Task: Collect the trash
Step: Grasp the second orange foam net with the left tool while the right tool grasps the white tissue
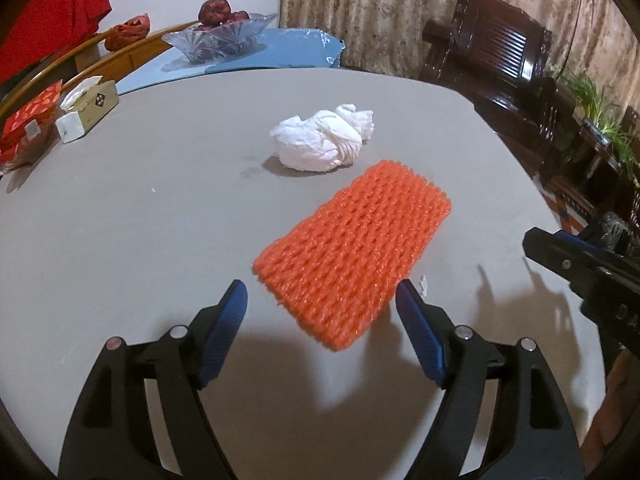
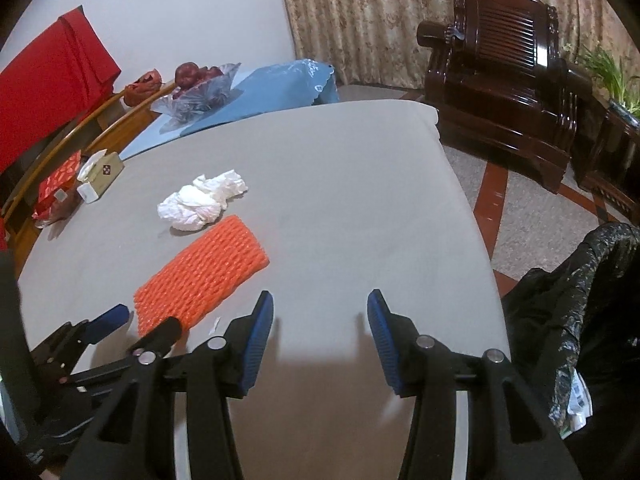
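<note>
a grey table (image 1: 120, 240) holds an orange foam net (image 1: 352, 252) lying flat near its middle, with a crumpled white tissue (image 1: 324, 140) just beyond it, apart from it. the left gripper (image 1: 322, 304) hangs over the net's near end, jaws wide apart, gripping nothing. the right gripper (image 2: 320, 312) hangs over bare table beside the net, jaws apart and empty. a black bin bag (image 2: 568, 320) stands past the table's right edge. a tissue box (image 1: 86, 110) sits at the far left edge

Two close wrist views, angled down over one grey table (image 1: 120, 240), sharing orange net (image 1: 352, 252) and tissue wad (image 2: 200, 202).
</note>
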